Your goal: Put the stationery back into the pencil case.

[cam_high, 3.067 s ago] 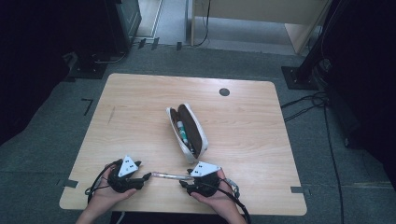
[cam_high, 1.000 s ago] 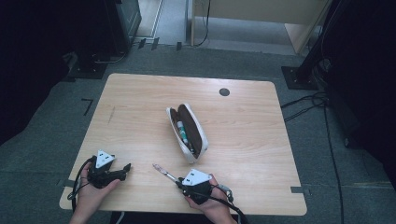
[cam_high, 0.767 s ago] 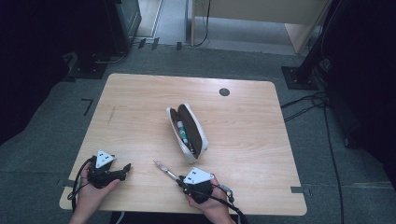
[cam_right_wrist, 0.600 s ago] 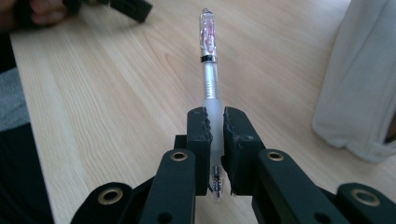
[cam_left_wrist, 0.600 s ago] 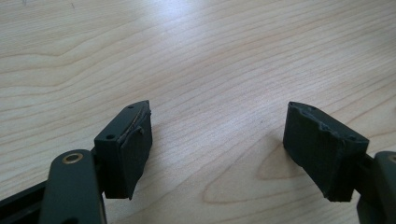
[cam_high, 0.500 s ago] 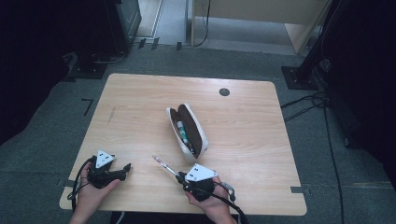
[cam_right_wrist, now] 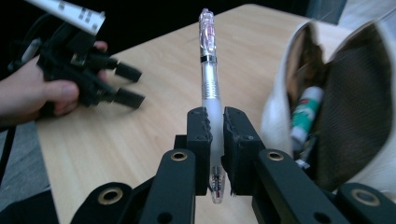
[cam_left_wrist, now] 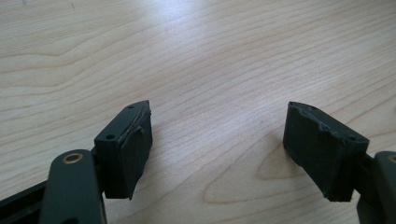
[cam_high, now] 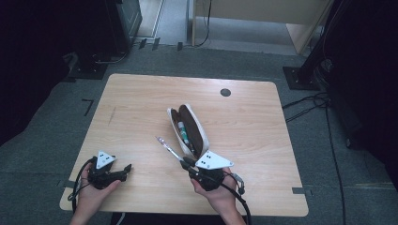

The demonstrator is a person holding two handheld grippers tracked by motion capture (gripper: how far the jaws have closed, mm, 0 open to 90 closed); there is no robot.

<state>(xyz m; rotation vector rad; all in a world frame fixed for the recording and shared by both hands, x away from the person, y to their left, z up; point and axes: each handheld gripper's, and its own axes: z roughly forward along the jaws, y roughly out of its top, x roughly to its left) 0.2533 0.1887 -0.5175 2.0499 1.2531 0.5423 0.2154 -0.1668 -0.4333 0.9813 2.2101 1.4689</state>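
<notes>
Pen (cam_right_wrist: 208,84), clear plastic barrel with frosted grip, clamped in right gripper (cam_right_wrist: 215,122), just left of the pencil case (cam_high: 190,130): soft white oval pouch, brown lining, unzipped on the wood-grain counter (cam_high: 141,98). Left gripper (cam_left_wrist: 217,140) open, empty, well left of case. Pen now lifted and angled toward case; it was lower a second ago.

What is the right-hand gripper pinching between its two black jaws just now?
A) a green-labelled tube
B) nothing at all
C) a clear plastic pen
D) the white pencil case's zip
C: in the right gripper view the right gripper has both jaws pressed on the clear plastic pen, beside the open white pencil case.
</notes>
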